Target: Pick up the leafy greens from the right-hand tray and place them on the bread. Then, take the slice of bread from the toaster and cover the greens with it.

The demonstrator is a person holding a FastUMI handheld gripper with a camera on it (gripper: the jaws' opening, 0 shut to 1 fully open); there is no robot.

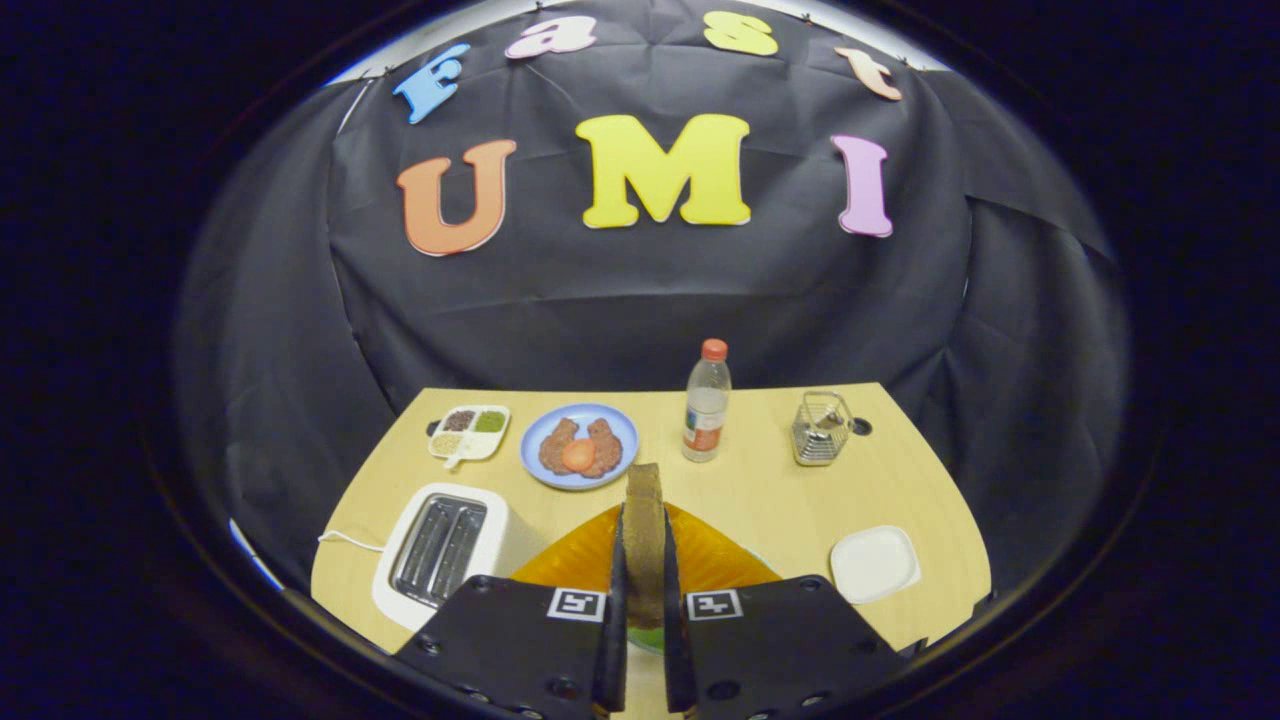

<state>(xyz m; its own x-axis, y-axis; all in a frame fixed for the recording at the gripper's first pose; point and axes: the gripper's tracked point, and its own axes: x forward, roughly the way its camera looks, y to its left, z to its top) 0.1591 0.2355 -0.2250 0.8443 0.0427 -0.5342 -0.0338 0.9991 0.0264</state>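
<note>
- The pale wooden surface (760, 500) with a rounded front edge spreads out ahead of you and carries everything else.
- Just beyond your fingers lies a translucent orange plate (715, 560) with a ribbed rim; a little green shows low between the fingers, most likely the leafy greens (650, 637), though too little is visible to be sure.
- Your gripper (645, 560) has its fingers drawn narrow, both pressing the flat sides of a brown slice of bread (644, 540), which stands on edge between them with its crust top reaching past the fingertips over the orange plate.
- To the left of the fingers sits a white two-slot toaster (445, 550) with its metal slots facing up and a thin white cord trailing off its left side.
- Behind the toaster you have a round blue plate (535, 450) holding two brown patties and an orange-red round piece between them.
- To the right of the fingers, near the front edge, rests a small white square dish (875, 563).
- Left of the blue plate is a small white divided tray (468, 433) with brown, green and pale fillings in its compartments.
- At the back stands a clear plastic bottle (706, 405) with an orange-red cap, upright, just right of the blue plate.
- Well to the bottle's right stands a small wire metal basket (820, 430).
</note>
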